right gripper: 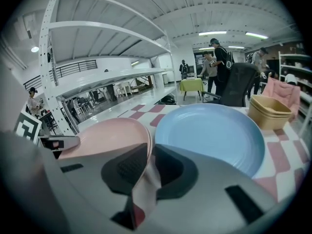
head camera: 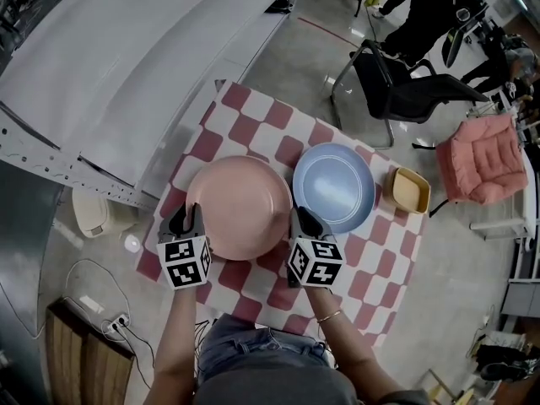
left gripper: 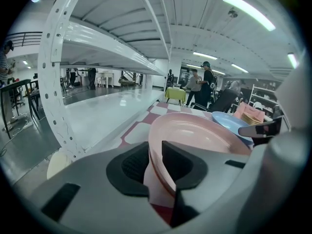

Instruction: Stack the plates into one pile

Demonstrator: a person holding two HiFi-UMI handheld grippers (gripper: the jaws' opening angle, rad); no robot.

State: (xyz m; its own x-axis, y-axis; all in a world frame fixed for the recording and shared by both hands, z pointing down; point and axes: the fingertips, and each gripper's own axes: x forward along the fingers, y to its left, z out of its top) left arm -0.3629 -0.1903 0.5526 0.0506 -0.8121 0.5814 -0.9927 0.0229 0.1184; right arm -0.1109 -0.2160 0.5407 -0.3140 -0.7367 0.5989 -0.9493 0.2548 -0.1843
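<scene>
Red-and-white checked tablecloth (head camera: 371,268) lies under and ahead of both grippers. A round pink plate (head camera: 240,205) spans the gap between them.

The plate's left rim sits in the left gripper (head camera: 191,218). Its jaws stand wider than the rim, so the rim is between them but not pinched. The plate's right rim is in the right gripper (head camera: 302,219), whose jaws are closed on it and clamp the edge.

A round pale-blue plate (head camera: 335,184) lies flat on the cloth, ahead and right of the right gripper, its edge just beside the pink plate. Nested square yellow bowls (head camera: 410,190) are farther right, beyond the blue plate.
</scene>
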